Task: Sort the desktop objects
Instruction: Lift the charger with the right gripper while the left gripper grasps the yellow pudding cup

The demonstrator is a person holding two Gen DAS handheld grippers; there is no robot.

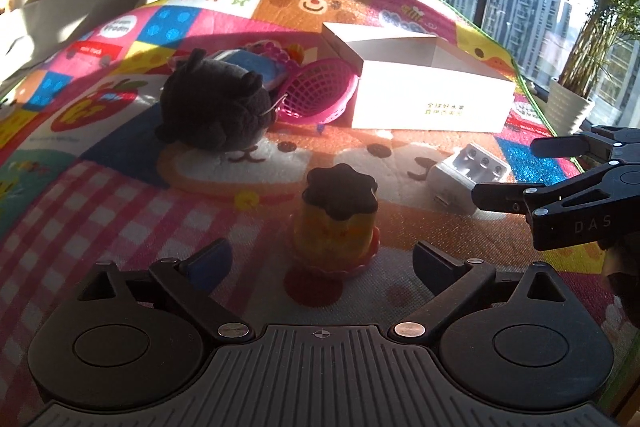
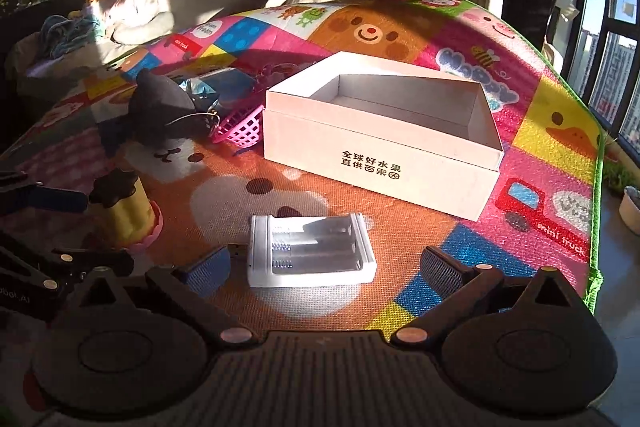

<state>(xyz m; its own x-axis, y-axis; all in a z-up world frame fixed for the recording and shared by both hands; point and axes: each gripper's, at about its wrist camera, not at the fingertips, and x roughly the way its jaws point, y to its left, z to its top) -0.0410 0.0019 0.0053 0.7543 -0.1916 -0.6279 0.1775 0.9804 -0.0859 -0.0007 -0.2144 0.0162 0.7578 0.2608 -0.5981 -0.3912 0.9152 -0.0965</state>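
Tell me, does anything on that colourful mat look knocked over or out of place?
Mostly the pile to the left of the white box: the pink basket is tipped on its side, leaning against a dark plush toy. The pudding toy stands upright, and the battery charger lies flat. Nothing looks spilled or broken.

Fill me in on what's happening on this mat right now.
A person works two handheld grippers over a cartoon play mat, sorting small things. The left gripper stands open around a yellow pudding toy without pressing it. The right gripper is open too, with a white battery charger between its fingers. The white box behind looks empty. A dark plush toy and a pink basket lie to its left.
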